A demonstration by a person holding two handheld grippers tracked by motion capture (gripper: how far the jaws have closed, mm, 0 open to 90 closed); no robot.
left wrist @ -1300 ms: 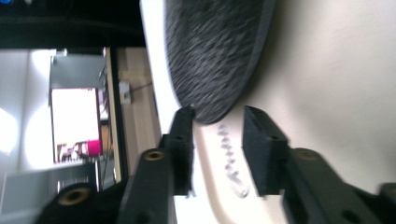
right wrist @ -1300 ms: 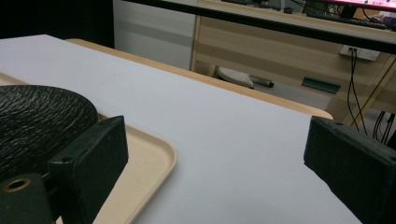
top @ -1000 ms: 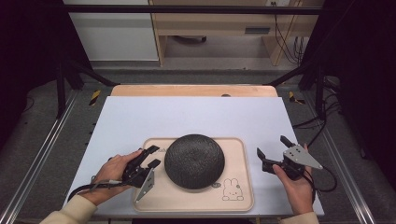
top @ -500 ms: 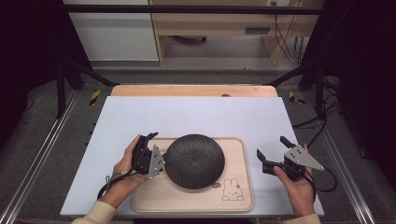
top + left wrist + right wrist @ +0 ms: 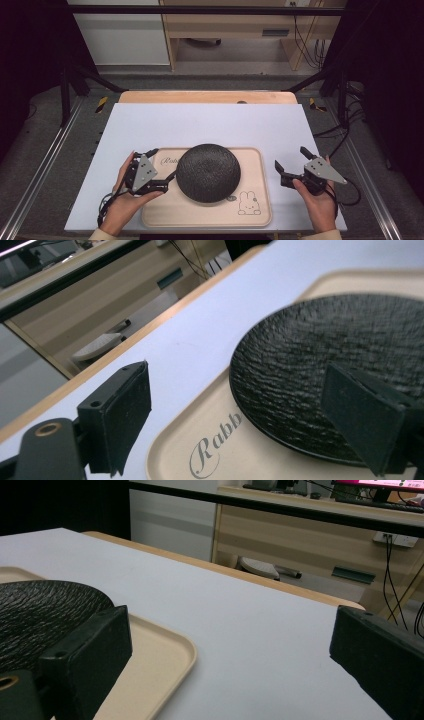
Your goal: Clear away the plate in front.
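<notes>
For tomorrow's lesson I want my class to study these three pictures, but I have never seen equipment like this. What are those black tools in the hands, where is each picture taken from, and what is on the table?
No machine works here: a person holds a hand tool with a two-jawed claw in each hand. The high view looks down on the table from above the person's side. There the left claw is at the left and the right claw at the right. The other two pictures come from small cameras riding on the claws, each looking out between its own two black jaws.

On the pale table lies a beige tray printed with a rabbit drawing. On it rests a round black dish with a rough, rippled surface.

Nothing is held. The left claw's jaws have just been opening and stand apart beside the dish's rim, with nothing pressed between them. The right claw is open too, off the tray's right edge.
</notes>
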